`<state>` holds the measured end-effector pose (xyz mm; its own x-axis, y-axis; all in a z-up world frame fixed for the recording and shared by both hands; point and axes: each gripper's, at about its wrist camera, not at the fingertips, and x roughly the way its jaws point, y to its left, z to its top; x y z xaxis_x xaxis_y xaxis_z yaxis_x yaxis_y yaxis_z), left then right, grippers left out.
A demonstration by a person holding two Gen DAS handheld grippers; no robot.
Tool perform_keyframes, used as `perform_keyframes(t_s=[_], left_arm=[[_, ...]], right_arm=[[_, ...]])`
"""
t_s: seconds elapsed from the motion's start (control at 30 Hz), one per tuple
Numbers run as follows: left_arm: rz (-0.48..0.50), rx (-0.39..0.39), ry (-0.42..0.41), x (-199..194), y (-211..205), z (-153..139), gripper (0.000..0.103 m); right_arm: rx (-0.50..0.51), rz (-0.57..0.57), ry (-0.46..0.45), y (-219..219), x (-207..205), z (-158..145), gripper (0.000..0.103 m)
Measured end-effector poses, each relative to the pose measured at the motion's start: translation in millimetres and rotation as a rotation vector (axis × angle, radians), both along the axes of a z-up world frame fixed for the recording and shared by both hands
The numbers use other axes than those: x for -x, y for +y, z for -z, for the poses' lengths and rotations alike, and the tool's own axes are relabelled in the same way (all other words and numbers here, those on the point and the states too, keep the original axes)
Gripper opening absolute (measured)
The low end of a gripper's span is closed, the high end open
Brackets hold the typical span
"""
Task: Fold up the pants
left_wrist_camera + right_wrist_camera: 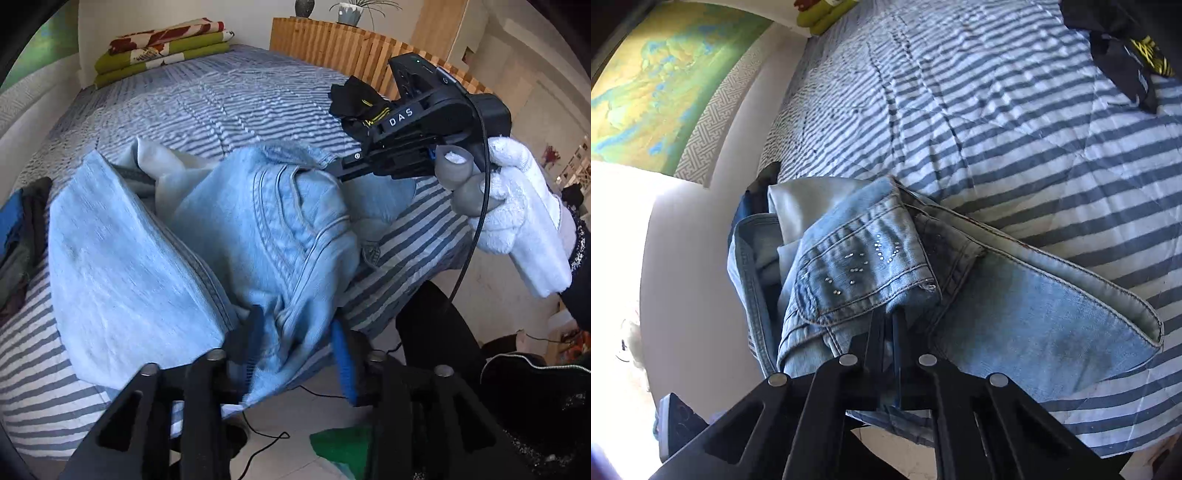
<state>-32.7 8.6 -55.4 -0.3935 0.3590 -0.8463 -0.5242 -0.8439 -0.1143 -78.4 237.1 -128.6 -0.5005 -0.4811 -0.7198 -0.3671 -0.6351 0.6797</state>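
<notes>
Jeans (pixel 229 236) were seen bunched near bed (pixel 236 99) edge, on striped cover, partly folded over. Left gripper (pixel 295 339) was found with jaws spread; denim lay between fingers (pixel 345 354), no pinch visible. Right gripper (pixel 888 325) was found clamped on jeans (pixel 871 266) at studded pocket region, fingers nearly together. In left view, right gripper (pixel 341 171) was held by white-gloved hand (pixel 517 210), tips buried in denim. Black cloth (pixel 1123 48) was noted further up cover, well apart from jeans.
</notes>
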Motion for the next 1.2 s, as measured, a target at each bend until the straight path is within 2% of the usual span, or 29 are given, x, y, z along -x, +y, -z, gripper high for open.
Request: perform_keyframes(t_s=[0.03,0.1,0.17,0.27,0.3,0.33,0.37,0.43,0.5,0.53,0.57,0.6,0.63,0.73,0.87,0.93,1.03,1.1,1.17,1.2], left_arm=[[-0.001,0.003,0.041,0,4,-9,0.076],[0.017,0.01,0.111,5,20,-25,0.084],[0.047,0.048,0.171,11,41,-33,0.087],[0.062,0.132,0.219,28,69,-23,0.087],[0.048,0.145,0.216,35,72,-19,0.077],[0.041,0.128,0.191,42,72,-16,0.043],[0.036,0.088,0.149,51,72,-12,0.028],[0.0,0.033,0.118,60,65,-13,0.014],[-0.032,0.028,0.119,64,57,-14,0.013],[-0.046,0.005,0.112,64,48,-17,0.012],[-0.064,-0.027,0.106,63,37,-23,0.012],[-0.089,-0.054,0.106,62,22,-30,0.012],[-0.114,-0.076,0.117,60,7,-41,0.011],[-0.175,-0.124,0.18,56,-36,-72,0.011],[-0.242,-0.204,0.248,44,-87,-115,0.008],[-0.235,-0.247,0.273,38,-100,-134,0.007],[-0.204,-0.277,0.315,22,-108,-161,0.007],[-0.173,-0.278,0.336,10,-102,-177,0.007],[-0.138,-0.269,0.352,5,-93,-189,0.007],[-0.116,-0.26,0.359,5,-81,-192,0.007]], right_arm=[[-0.013,-0.007,0.017,-4,0,-6,0.003],[0.004,-0.015,0.05,-9,-3,-19,0.003],[0.029,-0.037,0.095,-18,-5,-36,0.003],[0.043,-0.087,0.174,-33,-12,-65,0.003],[0.049,-0.104,0.201,-38,-15,-74,0.003],[0.052,-0.12,0.225,-41,-19,-83,0.003],[0.05,-0.134,0.245,-43,-23,-91,0.003],[0.008,-0.143,0.262,-44,-32,-100,0.003],[-0.025,-0.127,0.262,-34,-41,-99,0.006],[-0.031,-0.108,0.248,-24,-45,-94,0.012],[-0.04,-0.089,0.222,-13,-50,-86,0.019],[-0.07,-0.059,0.188,-3,-54,-77,0.035],[-0.103,-0.032,0.153,6,-61,-69,0.038],[-0.171,-0.022,0.04,17,-65,-39,0.038],[-0.08,-0.089,-0.054,-2,-58,6,0.038],[-0.066,-0.105,-0.092,-18,-43,23,0.038],[-0.008,-0.03,-0.079,-25,3,41,0.038],[0.086,0.071,-0.017,-18,46,42,0.037],[0.189,0.167,0.079,-8,94,25,0.037],[0.197,0.184,0.137,-4,118,7,0.036]])
